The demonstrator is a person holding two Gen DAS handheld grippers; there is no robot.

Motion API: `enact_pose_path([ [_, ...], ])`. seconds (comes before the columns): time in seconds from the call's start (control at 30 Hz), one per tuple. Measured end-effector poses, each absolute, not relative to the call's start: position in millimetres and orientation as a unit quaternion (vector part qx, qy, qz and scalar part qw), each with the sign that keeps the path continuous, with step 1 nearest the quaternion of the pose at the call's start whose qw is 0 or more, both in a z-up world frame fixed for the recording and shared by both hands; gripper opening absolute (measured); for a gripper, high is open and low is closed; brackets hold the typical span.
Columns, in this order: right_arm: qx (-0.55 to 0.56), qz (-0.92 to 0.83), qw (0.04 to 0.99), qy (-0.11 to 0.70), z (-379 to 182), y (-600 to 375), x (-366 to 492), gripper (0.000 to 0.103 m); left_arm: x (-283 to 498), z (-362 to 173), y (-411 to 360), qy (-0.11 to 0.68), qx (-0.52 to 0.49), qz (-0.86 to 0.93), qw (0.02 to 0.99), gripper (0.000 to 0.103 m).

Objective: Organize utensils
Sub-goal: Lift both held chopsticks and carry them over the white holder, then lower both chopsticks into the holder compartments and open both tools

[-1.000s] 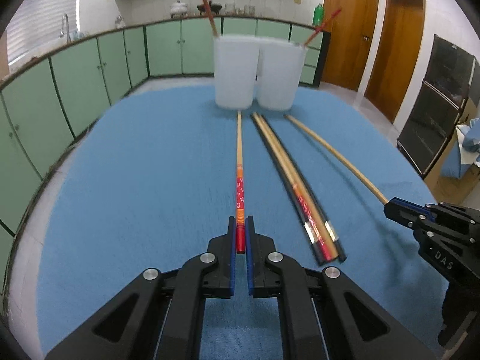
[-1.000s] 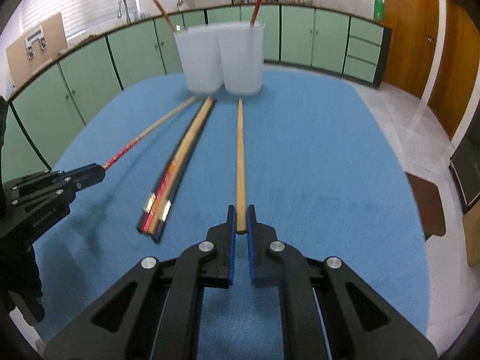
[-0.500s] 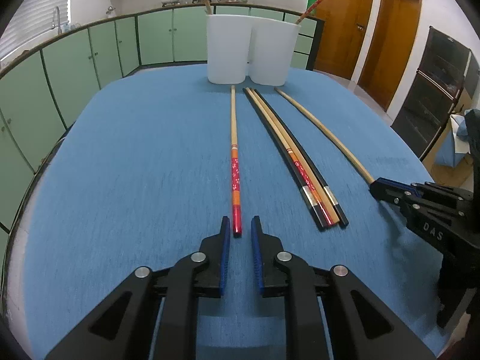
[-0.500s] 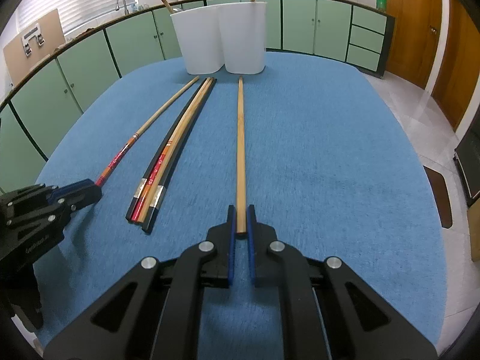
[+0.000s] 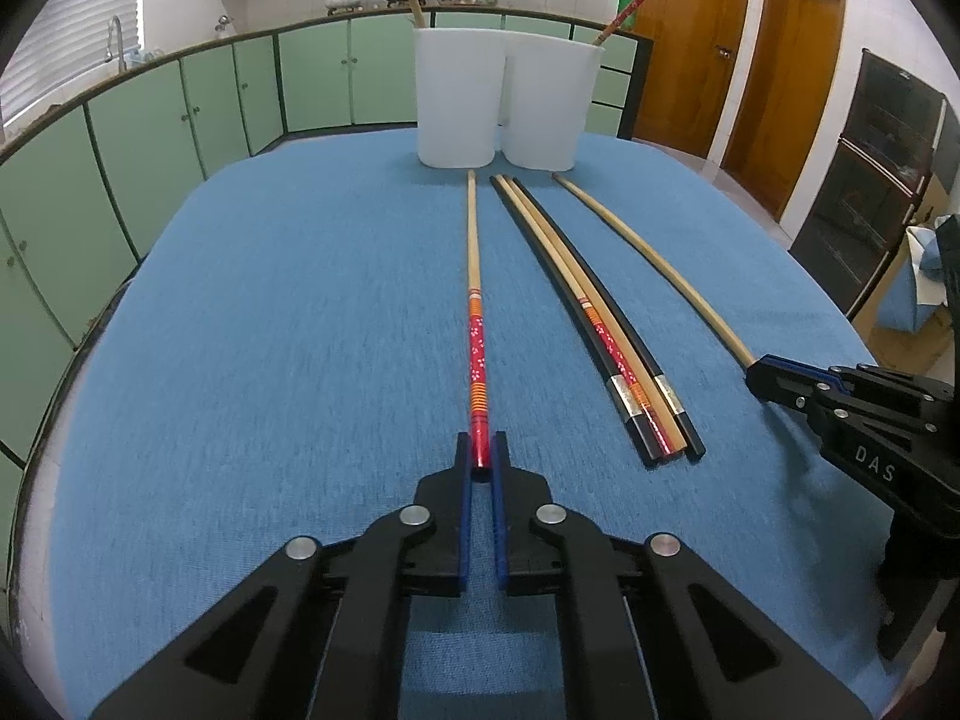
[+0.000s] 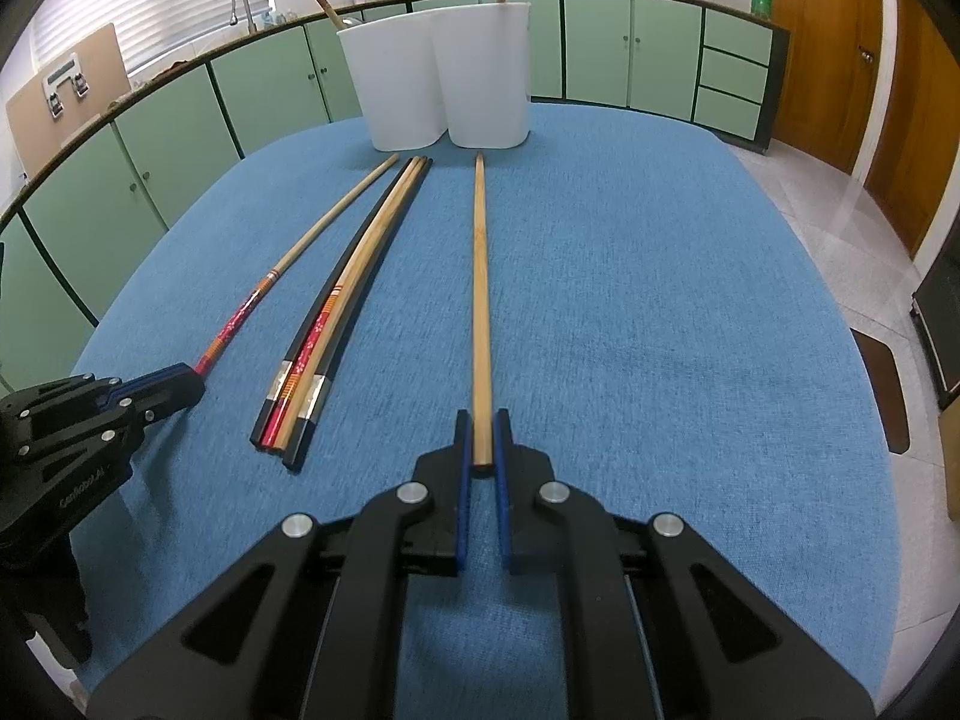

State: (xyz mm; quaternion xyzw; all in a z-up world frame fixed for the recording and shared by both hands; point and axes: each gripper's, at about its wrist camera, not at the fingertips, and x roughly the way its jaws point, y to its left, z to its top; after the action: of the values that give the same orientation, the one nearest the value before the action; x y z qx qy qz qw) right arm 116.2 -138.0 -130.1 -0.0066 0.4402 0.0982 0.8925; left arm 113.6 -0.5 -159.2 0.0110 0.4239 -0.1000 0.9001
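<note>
A chopstick with a red flowered end [image 5: 477,348] lies on the blue cloth, pointing at two white cups [image 5: 459,96]. My left gripper [image 5: 480,450] has its jaws closing, and the pads press on the red tip. A plain wooden chopstick [image 6: 480,276] lies parallel further right, with my right gripper [image 6: 482,426] shut on its near end. Between the two lies a bundle of several chopsticks [image 5: 600,312], black, wooden and red. Each cup [image 6: 486,72] has one chopstick standing in it. The left gripper [image 6: 180,381] also shows at the left of the right wrist view.
The blue-covered table [image 5: 270,330] has rounded edges. Green cabinets [image 5: 150,138] run behind and to the left. Wooden doors [image 5: 690,42] and a dark oven [image 5: 870,180] stand to the right. Bare cloth stretches on both sides of the chopsticks.
The left jaws were shut on the red end, stood slightly apart half a second ago, and are shut on it again. The right gripper has kept its grip and place.
</note>
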Motion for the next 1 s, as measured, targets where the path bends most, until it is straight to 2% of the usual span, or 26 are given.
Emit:
enact_pose_path([
  [0.13,-0.005,0.097,0.897,0.432,-121.6,-141.4,113.6,0.006,106.5,-142.1,3.1,0.408,0.005,-0.100,0.907,0.006],
  [0.3,-0.007,0.094,0.914,0.395,-88.8,-148.9,110.3,0.006,93.0,-95.9,8.8,0.363,0.007,-0.103,0.926,0.006],
  [0.7,-0.030,0.126,0.948,0.290,26.6,-155.8,124.2,0.006,92.8,-2.5,15.8,0.255,-0.001,-0.123,0.959,0.005],
  [1.0,-0.021,0.186,0.941,0.282,82.2,-149.6,158.6,0.006,127.8,35.9,0.8,0.223,-0.001,-0.147,0.964,0.005],
])
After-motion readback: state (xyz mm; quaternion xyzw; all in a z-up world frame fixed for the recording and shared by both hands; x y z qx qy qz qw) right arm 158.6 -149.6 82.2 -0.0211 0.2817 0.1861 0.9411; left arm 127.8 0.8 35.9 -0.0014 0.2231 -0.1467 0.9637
